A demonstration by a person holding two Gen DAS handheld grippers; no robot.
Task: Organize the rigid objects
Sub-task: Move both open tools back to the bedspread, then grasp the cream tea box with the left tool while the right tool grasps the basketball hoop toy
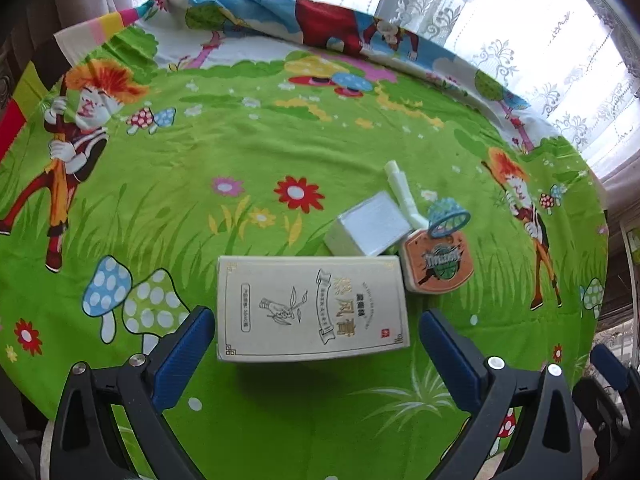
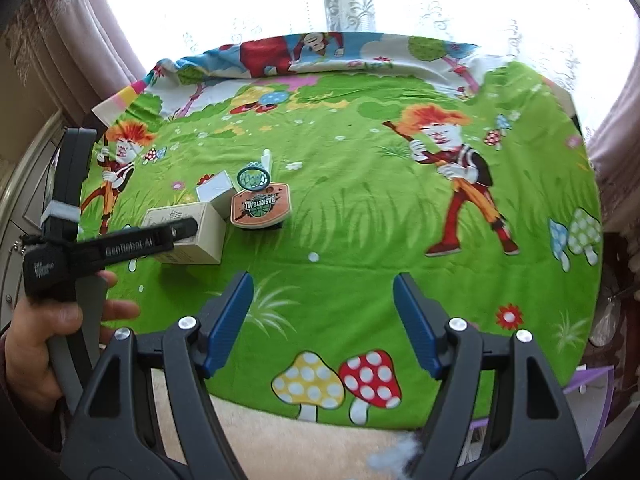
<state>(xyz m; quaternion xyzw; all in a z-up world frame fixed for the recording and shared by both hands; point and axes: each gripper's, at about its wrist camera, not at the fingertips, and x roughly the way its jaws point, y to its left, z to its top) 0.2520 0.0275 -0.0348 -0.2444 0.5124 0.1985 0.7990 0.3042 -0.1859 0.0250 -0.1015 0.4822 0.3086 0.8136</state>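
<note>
A cream box with gold print (image 1: 312, 308) lies flat on the cartoon cloth. My left gripper (image 1: 316, 332) straddles it, open, with a small gap between each blue pad and the box's ends. Just beyond are a small white box (image 1: 368, 224) and a toy basketball hoop with an orange backboard (image 1: 438, 266). From the right wrist, the cream box (image 2: 200, 236), white box (image 2: 216, 190) and hoop toy (image 2: 262, 206) sit far left. My right gripper (image 2: 322, 292) is open over bare cloth with nothing between its fingers.
A bright green cartoon cloth (image 2: 360, 220) covers the round table; its near edge (image 2: 280, 408) runs under the right gripper. A hand (image 2: 44, 340) holds the left gripper's handle. Lace curtains (image 1: 520, 40) hang behind. A purple object (image 2: 592, 384) stands beside the table.
</note>
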